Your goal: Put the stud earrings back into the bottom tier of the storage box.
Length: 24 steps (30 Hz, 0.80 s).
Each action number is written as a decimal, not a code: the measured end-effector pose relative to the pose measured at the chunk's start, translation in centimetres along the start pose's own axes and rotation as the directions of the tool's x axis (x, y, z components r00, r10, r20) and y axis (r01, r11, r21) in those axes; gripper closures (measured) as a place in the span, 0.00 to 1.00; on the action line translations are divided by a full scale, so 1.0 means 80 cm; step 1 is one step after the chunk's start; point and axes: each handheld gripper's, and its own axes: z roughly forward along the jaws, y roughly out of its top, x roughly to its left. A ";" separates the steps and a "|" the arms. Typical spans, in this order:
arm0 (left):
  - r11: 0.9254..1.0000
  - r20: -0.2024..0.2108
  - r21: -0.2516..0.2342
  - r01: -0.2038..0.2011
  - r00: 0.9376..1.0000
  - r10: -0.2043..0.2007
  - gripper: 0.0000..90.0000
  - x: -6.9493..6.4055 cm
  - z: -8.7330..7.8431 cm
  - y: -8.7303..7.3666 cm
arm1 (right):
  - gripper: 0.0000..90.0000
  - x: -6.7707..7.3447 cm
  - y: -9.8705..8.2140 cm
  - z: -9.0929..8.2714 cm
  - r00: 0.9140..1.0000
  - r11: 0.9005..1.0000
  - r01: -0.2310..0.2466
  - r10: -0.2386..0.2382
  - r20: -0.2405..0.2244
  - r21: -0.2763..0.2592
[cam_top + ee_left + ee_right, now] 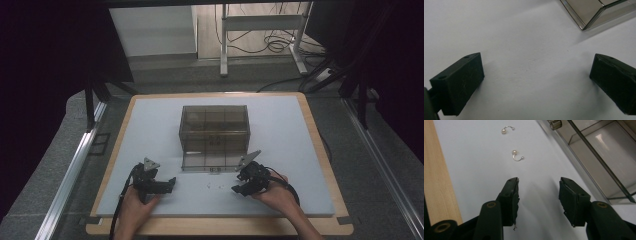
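Observation:
A smoky see-through box (214, 137) with several compartments stands in the middle of the white mat (150, 125). Two small pearl earrings lie on the mat: one (515, 155) just ahead of my right gripper (539, 187), the other (506, 130) farther off. They show as tiny specks (215, 185) in front of the box. My right gripper (236, 190) stands partly open with nothing between its jaws, beside the box wall (599, 152). My left gripper (171, 184) rests wide open (536, 75) over bare mat, and a corner of the box (594, 10) shows ahead of it.
The mat lies on a wooden board (320, 150), whose edge (434, 170) runs close beside the right gripper. Metal rails (75, 165) flank the table. Beyond the far edge stand desk legs (224, 45) and loose cables (275, 42) on the floor.

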 end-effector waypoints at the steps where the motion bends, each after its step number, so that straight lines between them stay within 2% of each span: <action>1: 1.000 0.000 0.000 0.000 1.000 0.000 0.00 0.000 0.000 0.000 | 0.56 0.000 0.001 0.000 1.000 1.000 0.000 0.000 -0.005 0.002; 6: 1.000 0.000 0.000 0.000 1.000 0.000 0.00 0.000 0.000 0.000 | 0.59 -0.002 0.006 0.003 1.000 1.000 -0.003 0.004 -0.026 0.014; 14: 1.000 0.000 0.000 0.000 1.000 0.000 0.00 0.000 0.000 0.000 | 0.60 -0.004 0.019 0.008 1.000 0.999 0.002 -0.002 -0.018 0.040; 18: 1.000 0.000 0.000 0.000 1.000 0.000 0.00 0.000 0.000 0.000 | 0.63 -0.001 0.027 0.010 0.999 0.998 0.030 -0.029 -0.027 0.052; 22: 1.000 0.001 0.000 0.000 1.000 0.000 0.00 0.000 0.000 0.000 | 0.63 0.001 0.032 0.013 0.997 0.997 0.042 -0.038 -0.062 0.058; 24: 1.000 0.000 0.000 0.001 1.000 -0.001 0.00 0.000 0.000 0.000 | 0.62 0.002 0.034 0.014 0.998 0.997 0.049 -0.046 -0.053 0.060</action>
